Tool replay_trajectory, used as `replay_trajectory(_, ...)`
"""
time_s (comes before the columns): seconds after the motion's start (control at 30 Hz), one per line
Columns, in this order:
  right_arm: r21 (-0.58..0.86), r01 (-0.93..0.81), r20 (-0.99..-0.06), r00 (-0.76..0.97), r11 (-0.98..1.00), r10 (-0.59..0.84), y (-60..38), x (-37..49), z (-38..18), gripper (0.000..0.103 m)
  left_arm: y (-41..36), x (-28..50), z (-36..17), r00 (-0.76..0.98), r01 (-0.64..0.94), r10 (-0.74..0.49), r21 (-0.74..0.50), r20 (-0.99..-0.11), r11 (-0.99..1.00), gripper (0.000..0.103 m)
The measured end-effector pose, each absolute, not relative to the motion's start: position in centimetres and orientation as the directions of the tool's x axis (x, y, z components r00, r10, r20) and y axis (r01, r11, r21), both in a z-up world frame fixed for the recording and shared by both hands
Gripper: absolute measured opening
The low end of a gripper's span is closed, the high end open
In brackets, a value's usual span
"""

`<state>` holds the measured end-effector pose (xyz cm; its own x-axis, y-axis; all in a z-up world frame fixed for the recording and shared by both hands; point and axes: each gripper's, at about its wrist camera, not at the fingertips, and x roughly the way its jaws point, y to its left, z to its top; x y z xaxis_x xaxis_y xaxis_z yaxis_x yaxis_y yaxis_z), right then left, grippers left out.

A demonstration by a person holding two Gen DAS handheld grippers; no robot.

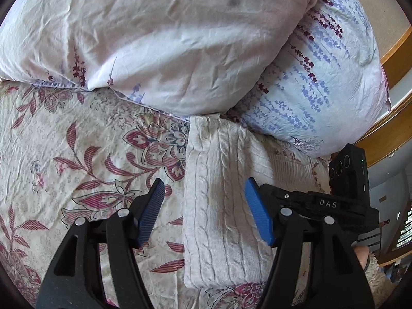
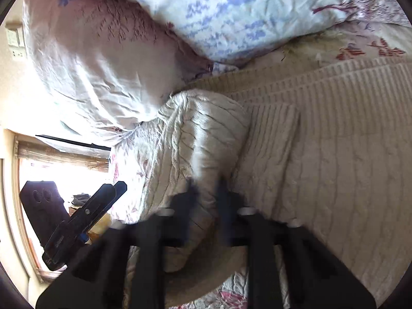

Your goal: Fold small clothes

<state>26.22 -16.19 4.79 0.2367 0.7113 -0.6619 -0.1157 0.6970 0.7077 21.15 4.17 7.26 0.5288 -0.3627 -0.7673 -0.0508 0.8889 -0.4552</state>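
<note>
A cream cable-knit sweater (image 1: 219,206) lies on the floral bedsheet (image 1: 77,154), folded into a long strip that reaches up to the pillows. My left gripper (image 1: 204,182) hovers over the strip with its blue pads (image 1: 152,211) wide apart, open and touching nothing. In the right wrist view the sweater (image 2: 322,154) spreads to the right, and a raised fold of it (image 2: 203,134) runs between the blurred fingers of my right gripper (image 2: 207,188), which is shut on it. The right gripper's black body (image 1: 334,203) shows at the right of the left wrist view.
Two big pillows, one pale pink (image 1: 154,38) and one with blue and purple flowers (image 1: 322,90), lie just beyond the sweater. A wooden bed frame (image 1: 394,128) curves along the right. A bright window (image 2: 64,175) is at the left in the right wrist view.
</note>
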Motion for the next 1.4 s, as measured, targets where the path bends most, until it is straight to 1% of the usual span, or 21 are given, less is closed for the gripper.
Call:
replay_trajectory(0.07, 0.702, -0.158, -0.627, 0.323, 0.694, 0.708, -17.4, 25.5, 6.9, 0.008, 3.9, 20.8, 7.1, 0.529, -0.039, -0.36, -0.446, -0.768, 0.894, 0.065)
replay_trajectory(0.1, 0.697, -0.17, -0.611, 0.366, 0.696, 0.702, -18.2, 25.2, 8.1, 0.008, 3.8, 20.6, 7.1, 0.53, -0.034, -0.358, -0.442, -0.769, 0.896, 0.067)
replay_trajectory(0.17, 0.668, -0.162, -0.617, 0.424, 0.726, 0.663, -19.8, 24.7, 9.3, 0.008, 3.7, 20.4, 7.0, 0.528, -0.032, -0.366, -0.448, -0.766, 0.893, 0.068)
replay_trajectory(0.23, 0.659, -0.111, -0.655, 0.403, 0.744, 0.639, -20.7, 24.7, 8.1, 0.008, 3.6, 20.3, 6.7, 0.523, -0.031, -0.38, -0.462, -0.763, 0.886, 0.068)
replay_trajectory(0.33, 0.676, -0.041, -0.692, 0.309, 0.736, 0.652, -20.5, 24.7, 5.4, 0.01, 3.1, 20.4, 6.3, 0.501, -0.027, -0.388, -0.462, -0.773, 0.887, 0.069)
replay_trajectory(0.4, 0.684, -0.011, -0.694, 0.299, 0.729, 0.655, -20.6, 24.4, 5.0, 0.018, 2.6, 20.3, 6.3, 0.497, -0.01, -0.381, -0.444, -0.779, 0.896, 0.069)
replay_trajectory(0.47, 0.689, 0.014, -0.693, 0.308, 0.725, 0.652, -20.8, 24.5, 4.7, 0.054, 2.3, 20.1, 6.4, 0.503, 0.006, -0.362, -0.416, -0.785, 0.909, 0.073)
replay_trajectory(0.5, 0.699, 0.025, -0.687, 0.304, 0.715, 0.661, -20.9, 24.6, 4.5, 0.055, 2.1, 20.1, 6.5, 0.506, 0.011, -0.354, -0.404, -0.787, 0.915, 0.075)
replay_trajectory(0.67, 0.76, 0.042, -0.636, 0.247, 0.648, 0.731, -20.8, 24.8, 2.7, 0.055, 1.3, 20.0, 6.6, 0.515, 0.034, -0.297, -0.328, -0.804, 0.944, 0.082)
replay_trajectory(0.77, 0.761, 0.007, -0.631, 0.239, 0.649, 0.738, -19.3, 25.2, 2.1, 0.055, 1.0, 20.0, 6.8, 0.52, 0.044, -0.281, -0.303, -0.807, 0.952, 0.084)
replay_trajectory(0.8, 0.768, -0.007, -0.621, 0.235, 0.641, 0.747, -18.9, 25.1, 2.1, 0.053, 1.0, 20.0, 6.8, 0.52, 0.044, -0.279, -0.301, -0.807, 0.953, 0.085)
replay_trajectory(0.83, 0.771, -0.025, -0.616, 0.223, 0.636, 0.755, -18.7, 24.9, 2.2, 0.046, 1.0, 20.1, 6.8, 0.519, 0.042, -0.278, -0.301, -0.808, 0.953, 0.085)
replay_trajectory(0.87, 0.758, -0.043, -0.63, 0.215, 0.651, 0.747, -17.9, 25.0, 2.1, 0.04, 1.1, 20.1, 6.7, 0.518, 0.04, -0.278, -0.302, -0.809, 0.953, 0.085)
replay_trajectory(0.9, 0.748, -0.061, -0.636, 0.215, 0.661, 0.741, -17.4, 24.6, 2.4, 0.037, 1.1, 20.1, 6.7, 0.517, 0.037, -0.278, -0.304, -0.809, 0.952, 0.085)
replay_trajectory(0.93, 0.755, -0.079, -0.625, 0.212, 0.651, 0.751, -17.0, 24.5, 2.4, 0.024, 1.2, 20.2, 6.6, 0.515, 0.034, -0.278, -0.305, -0.81, 0.952, 0.085)
replay_trajectory(0.97, 0.761, -0.092, -0.614, 0.215, 0.642, 0.759, -16.3, 24.3, 2.3, 0.018, 1.2, 20.2, 6.6, 0.514, 0.032, -0.278, -0.306, -0.812, 0.952, 0.085)
replay_trajectory(1.03, 0.768, -0.137, -0.582, 0.261, 0.626, 0.77, -15.7, 24.3, 3.3, 0.016, 1.2, 20.2, 6.6, 0.515, 0.03, -0.275, -0.304, -0.812, 0.952, 0.085)
replay_trajectory(1.1, 0.795, -0.158, -0.524, 0.309, 0.586, 0.794, -16.6, 24.2, 5.3, 0.015, 1.3, 20.3, 6.6, 0.518, 0.025, -0.272, -0.303, -0.811, 0.953, 0.085)
replay_trajectory(1.23, 0.798, -0.188, -0.465, 0.413, 0.573, 0.783, -19.3, 24.5, 9.3, 0.015, 1.6, 20.4, 6.8, 0.523, 0.02, -0.275, -0.311, -0.807, 0.95, 0.086)
replay_trajectory(1.3, 0.788, -0.186, -0.454, 0.468, 0.587, 0.758, -21.2, 24.3, 10.9, 0.015, 1.5, 20.4, 6.8, 0.523, 0.023, -0.274, -0.308, -0.807, 0.951, 0.086)
replay_trajectory(1.4, 0.755, -0.161, -0.464, 0.554, 0.636, 0.691, -24.9, 23.3, 12.5, 0.015, 1.5, 20.4, 6.8, 0.521, 0.026, -0.279, -0.311, -0.807, 0.95, 0.086)
